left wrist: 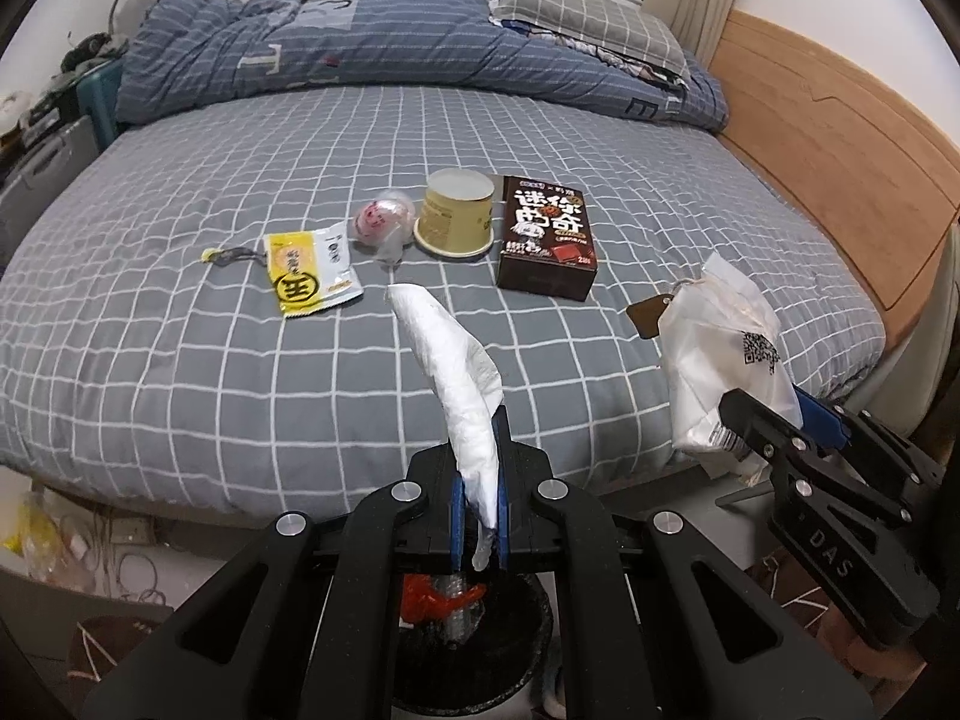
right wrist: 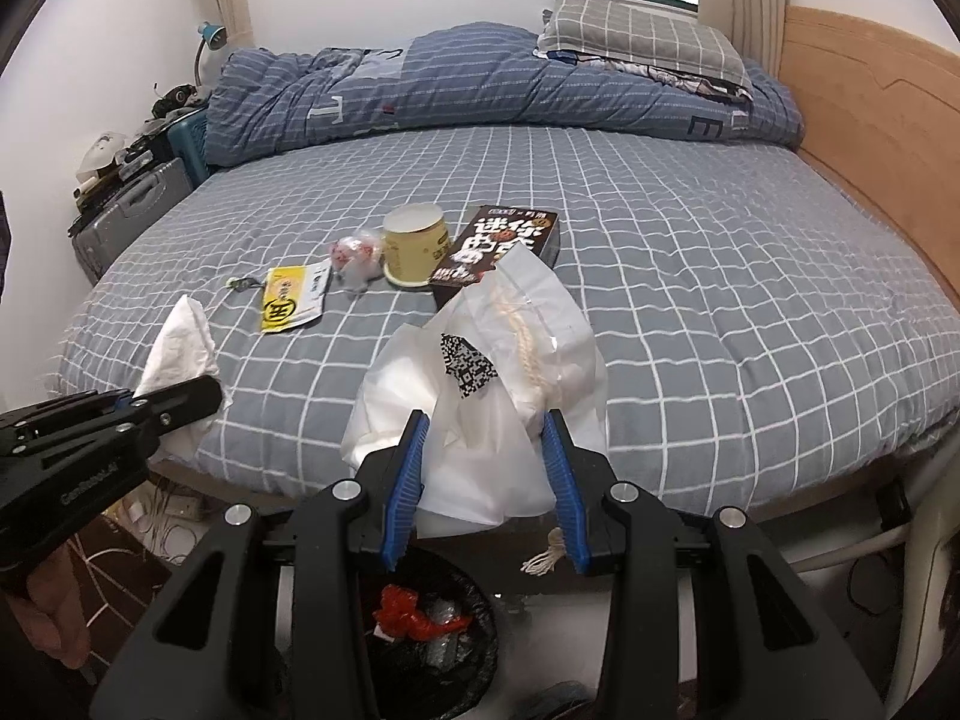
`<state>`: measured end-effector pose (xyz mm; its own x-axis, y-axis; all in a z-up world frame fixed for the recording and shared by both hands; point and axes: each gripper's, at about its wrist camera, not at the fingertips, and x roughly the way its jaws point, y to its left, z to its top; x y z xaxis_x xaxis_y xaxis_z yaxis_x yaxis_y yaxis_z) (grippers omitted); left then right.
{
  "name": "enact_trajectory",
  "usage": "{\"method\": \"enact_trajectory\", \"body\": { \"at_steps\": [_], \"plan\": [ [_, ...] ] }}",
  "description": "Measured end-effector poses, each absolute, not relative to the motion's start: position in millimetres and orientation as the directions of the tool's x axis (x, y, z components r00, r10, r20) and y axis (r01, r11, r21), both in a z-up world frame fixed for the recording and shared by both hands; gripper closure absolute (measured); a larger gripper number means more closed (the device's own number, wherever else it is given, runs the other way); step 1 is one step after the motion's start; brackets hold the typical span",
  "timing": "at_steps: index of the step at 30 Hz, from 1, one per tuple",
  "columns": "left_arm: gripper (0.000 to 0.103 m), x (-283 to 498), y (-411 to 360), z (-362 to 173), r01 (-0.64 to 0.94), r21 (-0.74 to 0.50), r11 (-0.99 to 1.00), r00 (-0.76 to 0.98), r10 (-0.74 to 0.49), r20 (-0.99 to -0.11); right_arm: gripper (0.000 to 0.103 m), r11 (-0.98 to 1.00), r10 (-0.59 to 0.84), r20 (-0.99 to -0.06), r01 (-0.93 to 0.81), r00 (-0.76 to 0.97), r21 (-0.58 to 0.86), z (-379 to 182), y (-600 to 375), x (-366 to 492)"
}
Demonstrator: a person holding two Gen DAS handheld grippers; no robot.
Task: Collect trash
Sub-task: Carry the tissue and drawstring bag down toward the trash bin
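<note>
My left gripper (left wrist: 478,480) is shut on a crumpled white tissue (left wrist: 453,366) that sticks up from its blue pads, over the bed's near edge. My right gripper (right wrist: 487,438) is shut on a white plastic bag (right wrist: 480,396) with a QR code and a cord. Both also show in the other view: the bag (left wrist: 714,360) and the tissue (right wrist: 180,342). Below both grippers stands a black trash bin (right wrist: 480,648) with a red wrapper (right wrist: 414,612) inside. On the bed lie a yellow sachet (left wrist: 309,276), a pink clear wrapper (left wrist: 384,222), a yellow cup (left wrist: 456,213) and a brown snack box (left wrist: 549,237).
The grey checked bed sheet (left wrist: 180,330) fills the middle; a rolled blue duvet (left wrist: 360,48) and pillow (left wrist: 588,6) lie at the back. A wooden headboard (left wrist: 840,150) is on the right. Suitcases and clutter (right wrist: 126,180) stand left of the bed. Cables lie on the floor.
</note>
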<state>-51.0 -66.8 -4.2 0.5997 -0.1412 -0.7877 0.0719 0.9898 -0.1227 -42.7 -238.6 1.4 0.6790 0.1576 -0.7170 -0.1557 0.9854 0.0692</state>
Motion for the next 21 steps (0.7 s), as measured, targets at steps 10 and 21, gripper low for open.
{"method": "enact_trajectory", "body": {
  "at_steps": [10,21],
  "plan": [
    [0.096,-82,-61,-14,0.032,-0.099,0.995,0.591,-0.099,-0.801,0.065,0.985,0.159,-0.726,-0.159,0.669,0.069,-6,-228,-76],
    [0.095,-106,-52,-37,0.005,-0.117,0.993,0.556,-0.1,-0.825,0.065,0.986,0.147,-0.754,-0.159,0.64,0.057,-27,-217,-100]
  ]
}}
